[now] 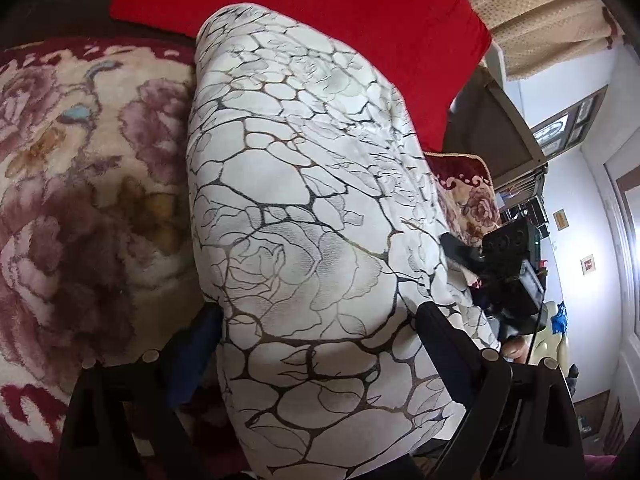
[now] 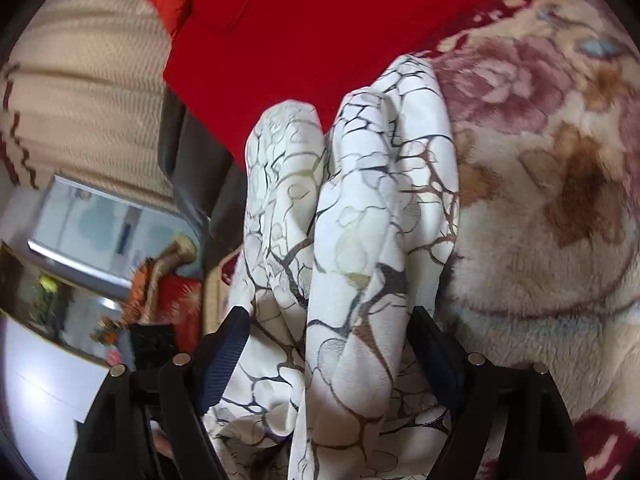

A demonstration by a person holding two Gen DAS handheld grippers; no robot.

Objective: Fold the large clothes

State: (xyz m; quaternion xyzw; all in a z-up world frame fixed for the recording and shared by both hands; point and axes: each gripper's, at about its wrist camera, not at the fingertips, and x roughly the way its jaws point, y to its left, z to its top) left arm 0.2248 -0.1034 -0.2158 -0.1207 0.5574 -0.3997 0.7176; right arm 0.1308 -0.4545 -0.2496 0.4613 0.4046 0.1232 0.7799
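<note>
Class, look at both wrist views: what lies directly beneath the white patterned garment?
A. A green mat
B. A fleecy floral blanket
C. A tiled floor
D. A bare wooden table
B: the white patterned garment rests on a fleecy floral blanket, beside a red cushion.

Landmark: folded garment [image 1: 312,216], lying on the blanket [image 1: 80,184]; blanket extends to the garment's left in the left wrist view, to its right in the right wrist view; cushion [image 1: 360,16] behind the garment's far end, resting on the blanket; 2nd, smaller pillow [image 1: 472,196] just beside the garment's right edge; left gripper [image 1: 320,344] at the garment's near end, 1 finger on each side of the cloth; right gripper [image 1: 508,276] at the garment's right edge; in the right wrist view, right gripper [image 2: 324,348] straddles 2 bunched folds of the garment [image 2: 360,216]; curtain [image 2: 88,112] beyond the cushion [image 2: 320,20], left of the garment.
</note>
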